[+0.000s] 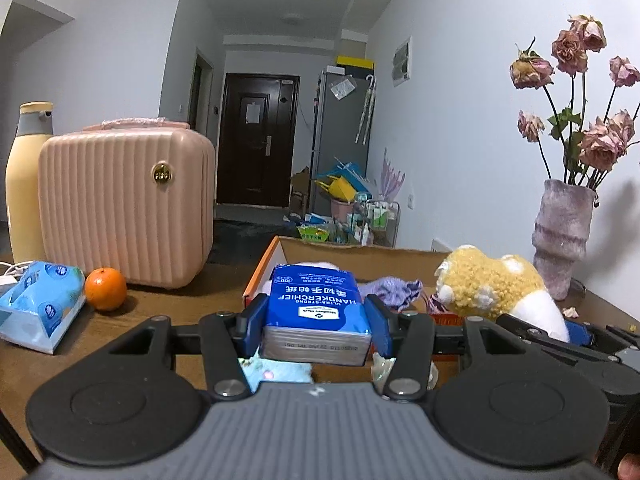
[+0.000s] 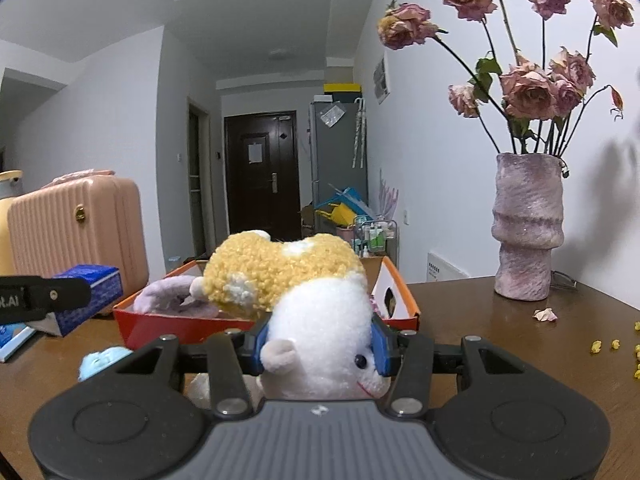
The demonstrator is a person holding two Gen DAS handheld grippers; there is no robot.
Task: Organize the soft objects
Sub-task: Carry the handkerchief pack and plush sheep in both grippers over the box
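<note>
My left gripper (image 1: 316,322) is shut on a blue handkerchief tissue pack (image 1: 318,308) and holds it above the table just in front of the orange cardboard box (image 1: 260,268). The pack also shows in the right wrist view (image 2: 90,294). My right gripper (image 2: 320,346) is shut on a white and yellow plush toy (image 2: 316,328), held near the box's front wall (image 2: 180,326); the toy also shows in the left wrist view (image 1: 496,284). A purple soft item (image 1: 394,290) lies in the box. A light blue soft item (image 2: 102,360) lies on the table below the grippers.
A pink ribbed case (image 1: 124,204), a yellow bottle (image 1: 26,184), an orange (image 1: 105,289) and an opened blue tissue package (image 1: 40,304) stand on the left of the brown table. A purple vase of dried roses (image 2: 528,228) stands at the right, with petals and yellow crumbs nearby.
</note>
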